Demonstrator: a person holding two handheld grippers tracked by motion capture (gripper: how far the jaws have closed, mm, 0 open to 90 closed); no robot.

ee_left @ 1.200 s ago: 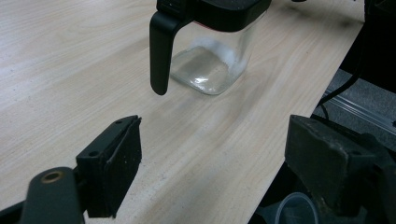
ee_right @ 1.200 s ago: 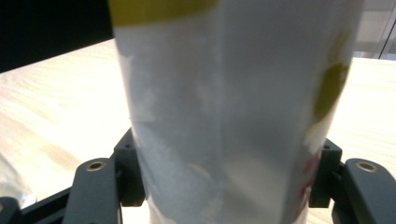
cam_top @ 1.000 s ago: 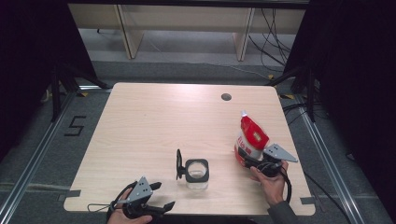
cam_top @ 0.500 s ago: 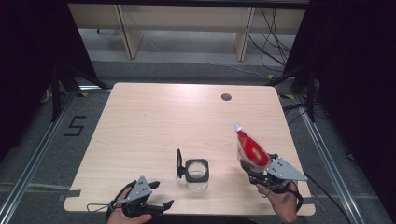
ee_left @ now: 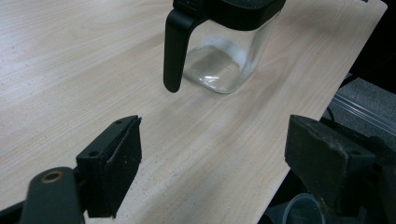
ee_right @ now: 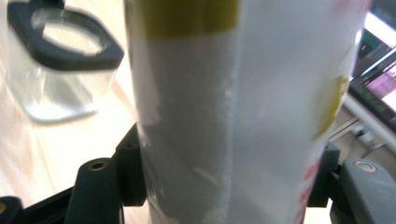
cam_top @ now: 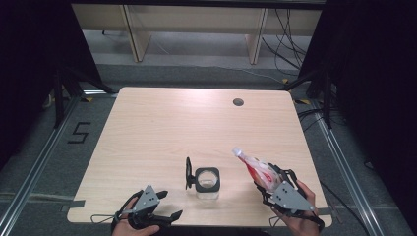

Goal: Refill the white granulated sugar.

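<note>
Near the desk's (cam_top: 147,128) right edge, we have lifted the red-and-white pouch (cam_top: 256,167) off the pale wood and tipped its open top toward the jar (cam_top: 207,182), a likely lead-in to pouring. Our right gripper (cam_top: 268,179) has its fingers clenched on the soft, glossy pouch. Our left gripper (cam_top: 164,219) rests released, near the square clear jar with its black collar.
</note>
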